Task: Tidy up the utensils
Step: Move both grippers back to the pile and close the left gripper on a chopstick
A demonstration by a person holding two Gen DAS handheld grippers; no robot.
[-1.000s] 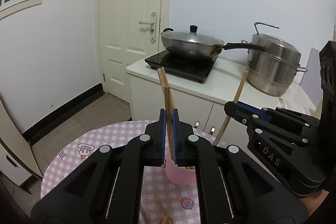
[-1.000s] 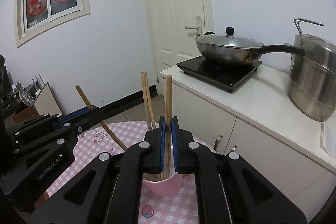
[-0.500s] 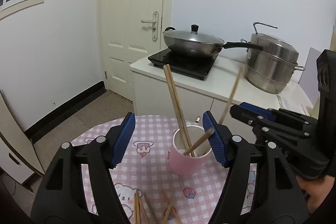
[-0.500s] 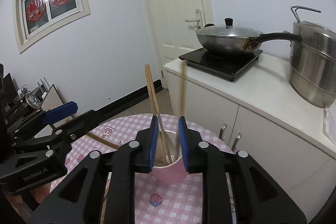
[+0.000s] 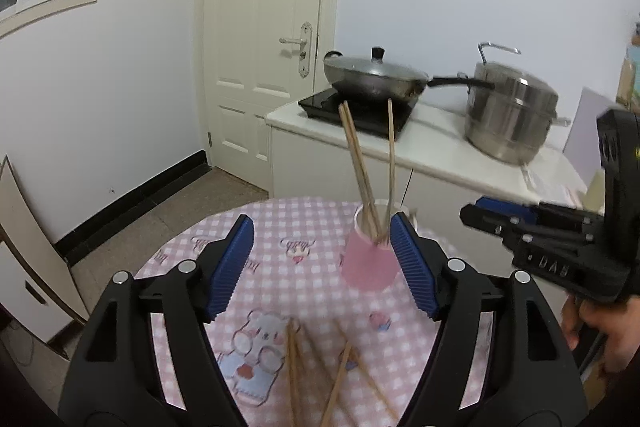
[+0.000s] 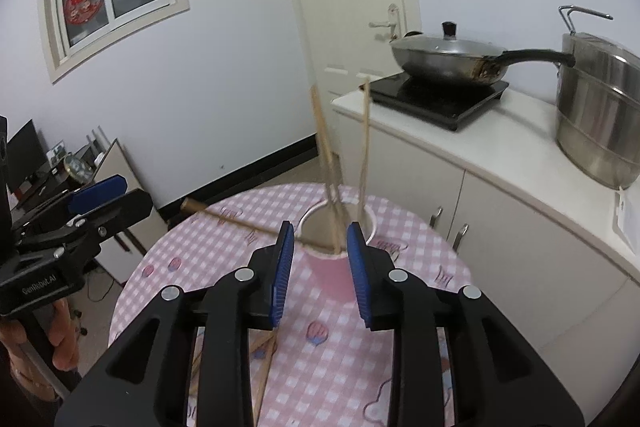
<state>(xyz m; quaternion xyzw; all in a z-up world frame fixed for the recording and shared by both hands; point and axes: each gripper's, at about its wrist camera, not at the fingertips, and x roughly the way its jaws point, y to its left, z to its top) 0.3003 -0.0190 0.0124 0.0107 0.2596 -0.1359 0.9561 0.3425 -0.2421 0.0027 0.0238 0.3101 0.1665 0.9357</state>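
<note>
nearby wok (image 5: 374, 81), steamer pot (image 5: 510, 117) – both hand-held grippers opening, empty; chopsticks (image 5: 362, 171) in cup (image 5: 368, 261).

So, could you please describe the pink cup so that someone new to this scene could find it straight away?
Start at the round table with the pink checked cloth, in front of the white kitchen counter. The pink cup stands upright near the table's far edge. It is the only container on the table, and wooden chopsticks stick up out of it, while other chopsticks lie loose on the cloth.

Lidded wok (image 5: 374, 79) on cooktop (image 5: 356, 111); steel pot (image 5: 510, 115) beside.
</note>
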